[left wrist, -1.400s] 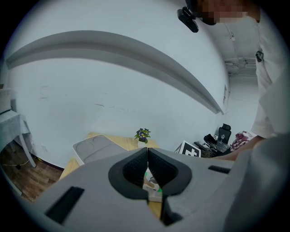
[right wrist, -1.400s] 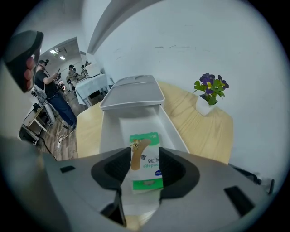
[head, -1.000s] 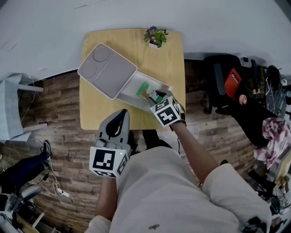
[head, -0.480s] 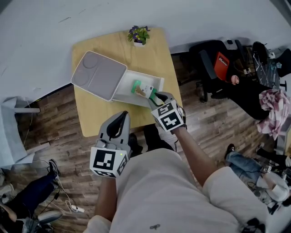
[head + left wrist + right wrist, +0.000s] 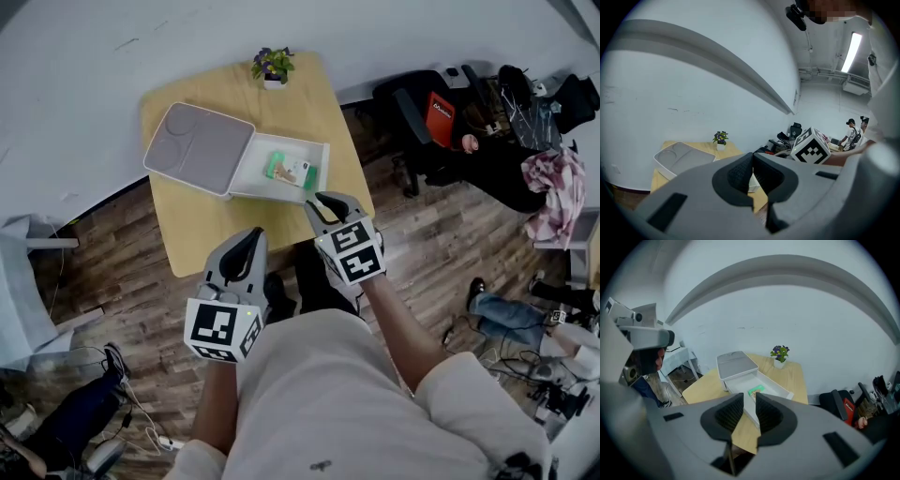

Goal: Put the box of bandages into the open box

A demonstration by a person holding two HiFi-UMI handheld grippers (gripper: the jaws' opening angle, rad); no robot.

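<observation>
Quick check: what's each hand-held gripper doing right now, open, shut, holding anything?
Left hand-held gripper: shut, empty.
Right hand-held gripper: open a little, empty; its jaws have just been closing.

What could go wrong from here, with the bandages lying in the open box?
The box stands open, its lid laid flat beside it, so a knock could tip the bandages out.
In the head view its right end sits near the table edge; a push could slide it off.
The right gripper, jaws just closing on nothing, hangs close to that end and might bump it.
</observation>
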